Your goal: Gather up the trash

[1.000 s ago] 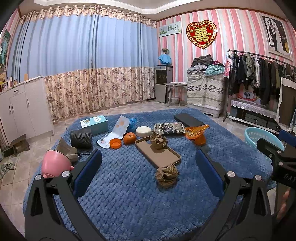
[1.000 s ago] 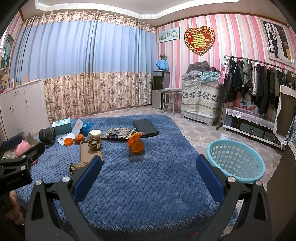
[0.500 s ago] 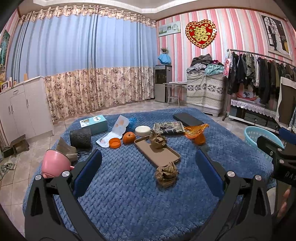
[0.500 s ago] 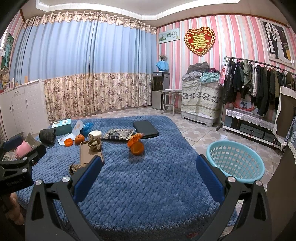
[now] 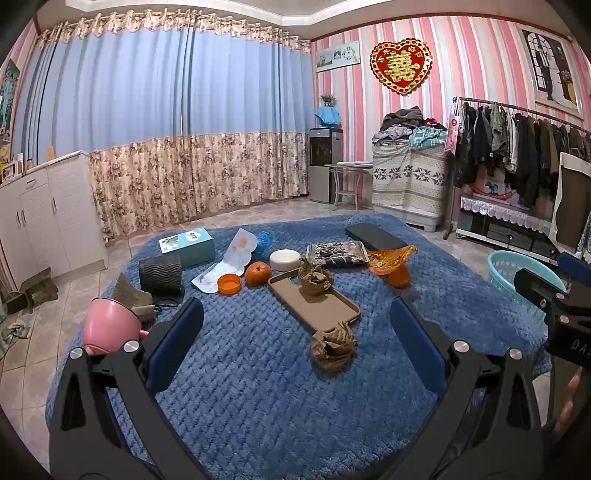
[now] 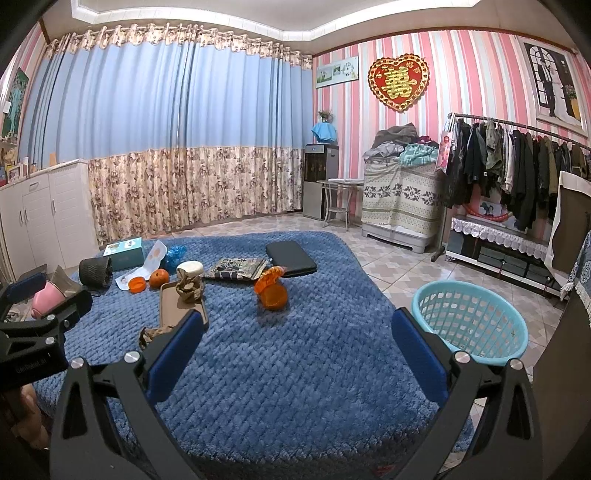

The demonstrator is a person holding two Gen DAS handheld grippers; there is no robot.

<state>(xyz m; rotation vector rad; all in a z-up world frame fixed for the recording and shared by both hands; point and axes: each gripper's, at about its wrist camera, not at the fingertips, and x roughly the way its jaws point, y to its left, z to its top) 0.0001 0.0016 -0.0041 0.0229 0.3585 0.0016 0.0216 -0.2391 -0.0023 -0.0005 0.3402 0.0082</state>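
Both grippers, left gripper (image 5: 295, 341) and right gripper (image 6: 297, 343), are hovering spread and empty (nothing grasped); the crumpled brown paper wad (image 5: 333, 349) is risking snagging the blue plush blanket (image 5: 258, 387).

Plush quilted blanket (image 5: 240, 369); crumpled, seemingly paper wad (image 5: 333, 346); plastic lattice basket (image 6: 469, 325).

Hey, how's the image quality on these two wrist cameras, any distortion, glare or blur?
Left wrist view: strong fisheye bending of the curtains, dark corner vignetting, items on the blue blanket sharp. Right wrist view: same bowing, ceiling light strip blown out, laundry basket crisp, no motion blur.
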